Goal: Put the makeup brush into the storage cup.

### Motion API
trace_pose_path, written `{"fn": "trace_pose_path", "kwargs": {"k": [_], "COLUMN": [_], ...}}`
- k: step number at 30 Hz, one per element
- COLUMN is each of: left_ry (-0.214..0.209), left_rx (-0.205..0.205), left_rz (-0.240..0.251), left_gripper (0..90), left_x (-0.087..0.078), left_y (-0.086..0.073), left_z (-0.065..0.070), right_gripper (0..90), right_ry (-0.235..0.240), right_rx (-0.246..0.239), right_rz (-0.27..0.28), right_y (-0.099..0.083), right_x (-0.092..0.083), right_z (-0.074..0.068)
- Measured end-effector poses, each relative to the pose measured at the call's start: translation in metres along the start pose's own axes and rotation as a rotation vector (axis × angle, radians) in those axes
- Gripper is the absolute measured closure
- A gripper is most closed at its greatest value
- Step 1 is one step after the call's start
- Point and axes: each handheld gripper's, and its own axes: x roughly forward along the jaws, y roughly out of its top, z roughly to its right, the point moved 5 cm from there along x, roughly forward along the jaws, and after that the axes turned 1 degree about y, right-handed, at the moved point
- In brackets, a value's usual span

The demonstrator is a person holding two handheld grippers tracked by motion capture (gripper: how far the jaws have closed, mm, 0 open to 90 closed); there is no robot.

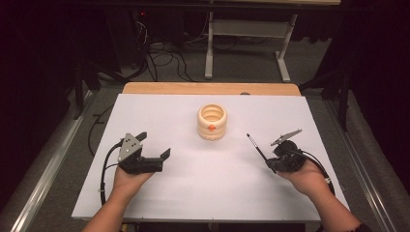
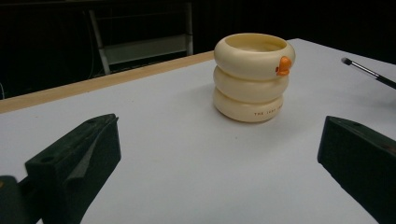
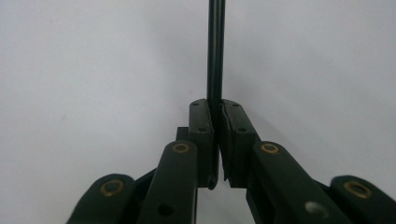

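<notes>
Your right gripper (image 1: 269, 163) clamps the brush (image 1: 256, 147) (tip toward eleven o'clock); your left gripper (image 1: 154, 145) gapes wide, cup (image 1: 212, 122) at one o'clock.

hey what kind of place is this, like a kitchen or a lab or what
Probably a lab or recording workshop, not a kitchen: a white-topped table stands on grey carpet, loose cables trail on the floor behind it, and a bare desk frame stands in the dark beyond.
</notes>
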Motion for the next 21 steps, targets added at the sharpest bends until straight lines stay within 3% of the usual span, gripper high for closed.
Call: {"fn": "trace_pose_path", "kwargs": {"k": [13, 21], "left_ry": [0.013, 0.022], "left_rx": [0.002, -0.005], "left_rz": [-0.01, -0.012], "left_gripper": [0.1, 0.1], "left_x": [0.0, 0.0], "left_y": [-0.001, -0.003], "left_z": [-0.004, -0.007], "right_gripper": [86.1, 86.1], "right_ry": [0.009, 0.002], "right_rx": [0.061, 0.065], "right_rz": [0.203, 0.279], "right_y": [-0.002, -0.008], "right_x": [0.0, 0.004], "right_z": [0.007, 0.01]}}
